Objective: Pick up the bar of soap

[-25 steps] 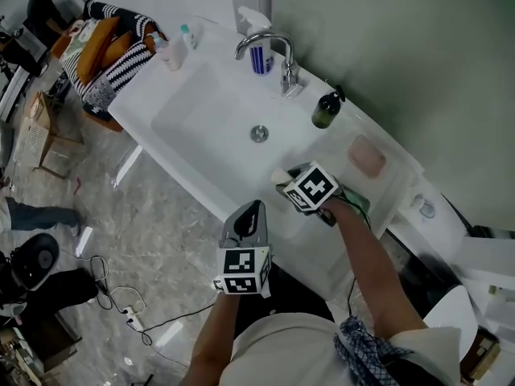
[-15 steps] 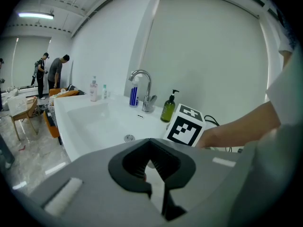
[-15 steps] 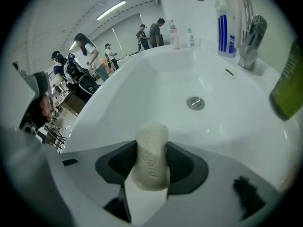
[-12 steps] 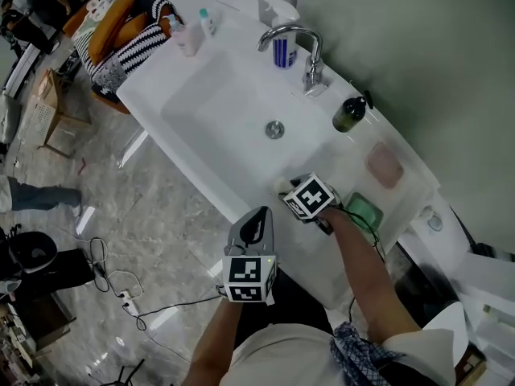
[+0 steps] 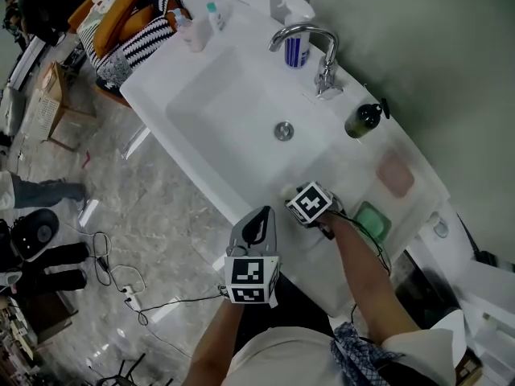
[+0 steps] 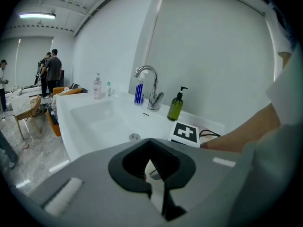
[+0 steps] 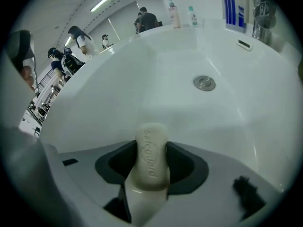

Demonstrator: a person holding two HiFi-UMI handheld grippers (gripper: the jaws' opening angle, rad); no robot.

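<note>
Two tongs were in view at the white sink (image 5: 158, 95). Right tongs (image 7: 151, 148) were clamped on the bar of soap (image 7: 151, 167), a cream bar with its embossed face towards the camera and a jaw pressed on either side. The soap was held off the surface on the person's side of the drain (image 5: 283, 130), near the front rim. Left tongs (image 6: 154, 167) were closed together with nothing between them — lying beyond the front rim, farther from the drain than the right pair.

Bar of soap (image 7: 151, 157) reads "Safeguard" (embossed).
</note>
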